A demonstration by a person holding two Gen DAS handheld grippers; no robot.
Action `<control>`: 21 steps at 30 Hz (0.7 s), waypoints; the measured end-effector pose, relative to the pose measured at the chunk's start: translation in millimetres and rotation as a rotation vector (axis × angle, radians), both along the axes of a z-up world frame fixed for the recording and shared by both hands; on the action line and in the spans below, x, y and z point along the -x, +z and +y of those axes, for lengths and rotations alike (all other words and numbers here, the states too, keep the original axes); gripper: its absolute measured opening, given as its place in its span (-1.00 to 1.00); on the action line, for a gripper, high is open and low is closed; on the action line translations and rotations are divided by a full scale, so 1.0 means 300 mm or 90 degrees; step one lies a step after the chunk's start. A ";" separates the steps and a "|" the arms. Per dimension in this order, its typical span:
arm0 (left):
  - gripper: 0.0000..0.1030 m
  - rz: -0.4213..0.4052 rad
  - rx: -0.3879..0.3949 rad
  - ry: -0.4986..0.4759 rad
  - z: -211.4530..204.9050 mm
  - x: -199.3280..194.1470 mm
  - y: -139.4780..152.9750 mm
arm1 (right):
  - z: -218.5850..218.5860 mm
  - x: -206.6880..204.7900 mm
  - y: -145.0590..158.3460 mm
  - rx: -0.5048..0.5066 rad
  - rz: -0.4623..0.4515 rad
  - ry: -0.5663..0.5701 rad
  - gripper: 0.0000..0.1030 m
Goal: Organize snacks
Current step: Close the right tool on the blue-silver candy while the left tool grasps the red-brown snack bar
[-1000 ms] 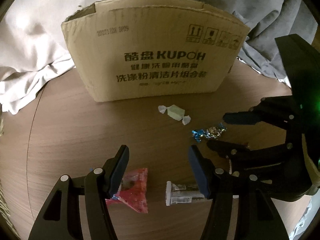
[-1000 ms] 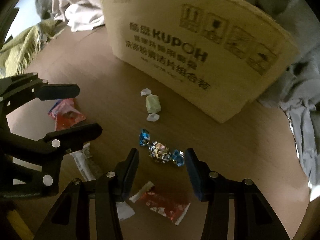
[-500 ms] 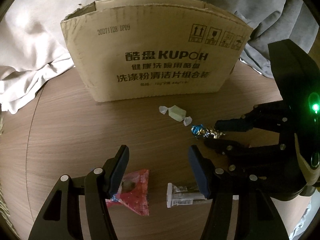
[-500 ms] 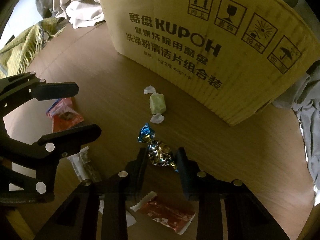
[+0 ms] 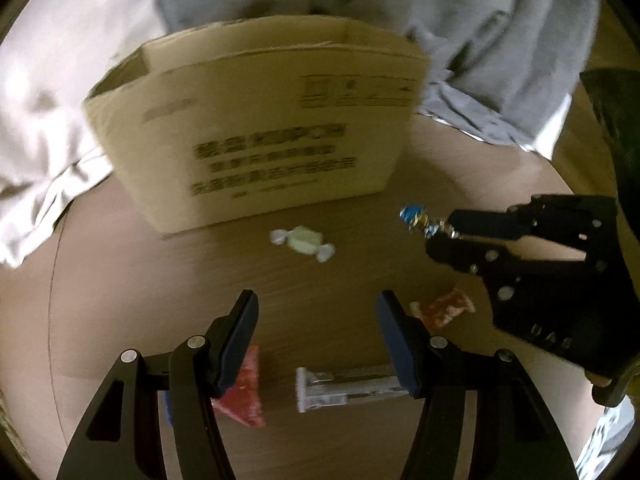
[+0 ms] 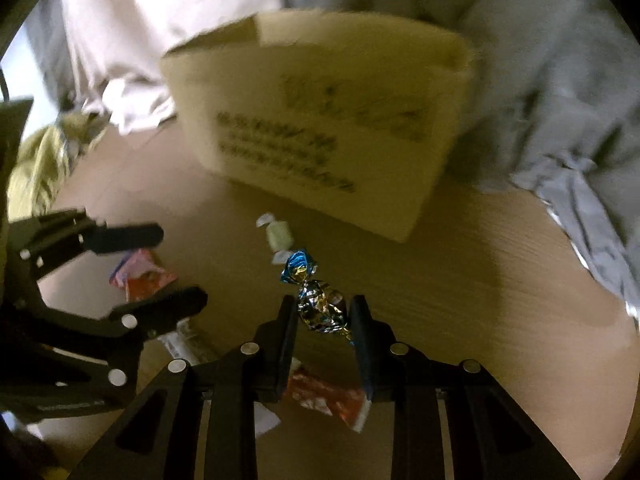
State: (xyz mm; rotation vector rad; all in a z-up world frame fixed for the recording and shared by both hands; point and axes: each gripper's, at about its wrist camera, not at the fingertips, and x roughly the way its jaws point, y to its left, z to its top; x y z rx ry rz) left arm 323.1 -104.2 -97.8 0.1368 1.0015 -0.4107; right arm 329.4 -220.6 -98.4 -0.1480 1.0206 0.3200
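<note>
1. While my right tongs (image 6: 323,316) pinch the foil candy (image 6: 318,304) above the bench (image 6: 480,280), I should carry it level over the cardboard box (image 6: 320,132) rim before letting go.
2. My left tongs (image 5: 316,340) hang wide apart, holding nothing.
3. Left on the bench, I count one pale green candy (image 5: 303,239), two red packets (image 5: 242,384) (image 5: 442,311) and one silver bar (image 5: 344,390).

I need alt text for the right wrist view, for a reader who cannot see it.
The right gripper pinches a foil candy with blue twisted ends above a wooden table. Behind stands an open cardboard box; the open left gripper hovers left over other snacks.
</note>
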 end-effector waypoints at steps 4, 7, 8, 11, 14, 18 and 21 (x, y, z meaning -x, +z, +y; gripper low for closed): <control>0.17 -0.006 0.002 -0.071 -0.059 0.024 0.011 | -0.067 0.059 0.040 -0.011 -0.023 -0.066 -0.46; 0.17 -0.017 -0.012 -0.127 -0.116 0.039 0.017 | -0.092 0.098 0.045 -0.016 -0.030 -0.107 -0.46; 0.17 -0.022 -0.018 -0.149 -0.136 0.047 0.017 | -0.108 0.117 0.045 -0.018 -0.031 -0.126 -0.46; 0.17 -0.024 -0.036 -0.202 -0.186 0.057 0.006 | -0.155 0.162 0.037 -0.024 -0.026 -0.165 -0.46; 0.17 -0.025 -0.050 -0.248 -0.224 0.059 -0.010 | -0.183 0.196 0.018 -0.032 -0.017 -0.203 -0.45; 0.17 -0.022 -0.062 -0.304 -0.272 0.062 -0.032 | -0.211 0.237 -0.011 -0.056 0.005 -0.246 -0.45; 0.16 -0.020 -0.070 -0.342 -0.309 0.060 -0.055 | -0.227 0.264 -0.029 -0.066 0.009 -0.274 -0.45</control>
